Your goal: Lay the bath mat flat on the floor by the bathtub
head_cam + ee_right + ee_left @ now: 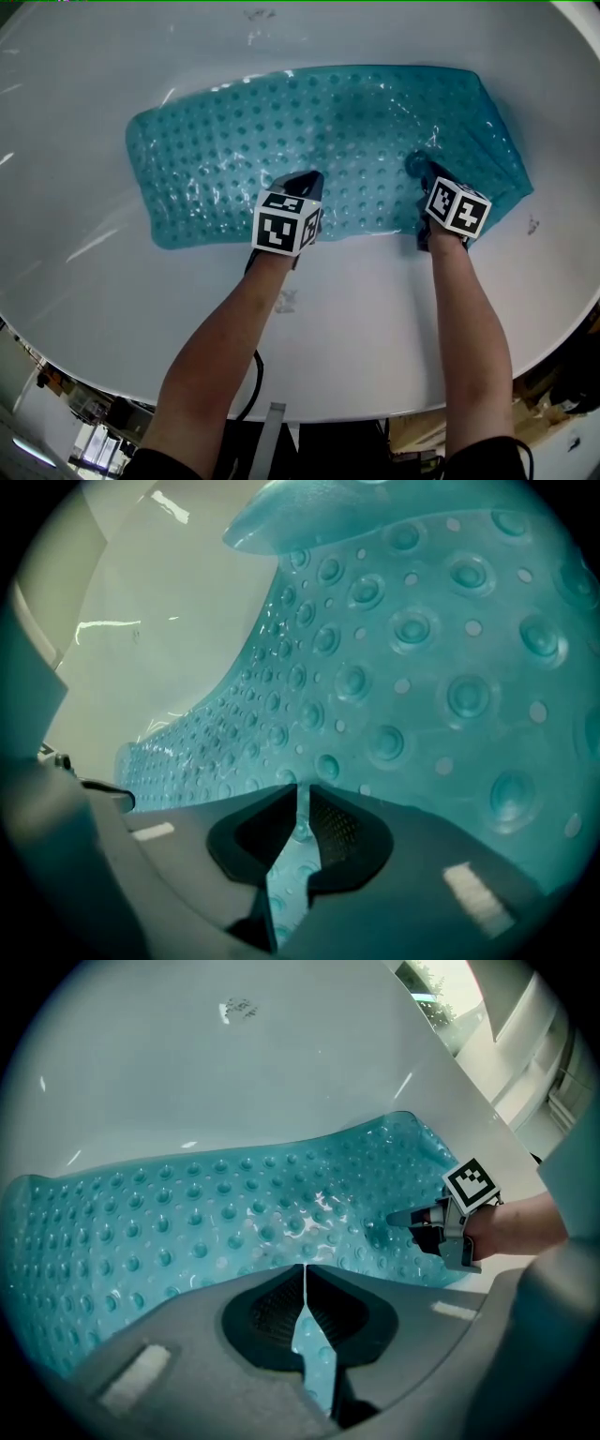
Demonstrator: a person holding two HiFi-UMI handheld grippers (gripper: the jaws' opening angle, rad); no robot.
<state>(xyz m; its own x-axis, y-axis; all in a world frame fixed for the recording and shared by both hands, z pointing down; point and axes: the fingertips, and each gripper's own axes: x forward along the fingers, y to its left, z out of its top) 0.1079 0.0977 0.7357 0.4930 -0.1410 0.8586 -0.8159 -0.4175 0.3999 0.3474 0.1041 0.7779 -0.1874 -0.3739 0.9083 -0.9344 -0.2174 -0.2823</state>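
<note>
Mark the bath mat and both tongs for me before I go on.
bath mat [281, 150]: head view, middle of its studded surface.
left tongs [304, 1271]: left gripper view, between the tips, at the mat's edge.
right tongs [302, 794]: right gripper view, between the tips, on the mat.

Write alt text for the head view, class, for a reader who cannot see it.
A teal, dimpled bath mat lies inside a white bathtub, its right end curling upward. The left gripper and the right gripper each pinch its near edge, forearms reaching in from below.
</note>
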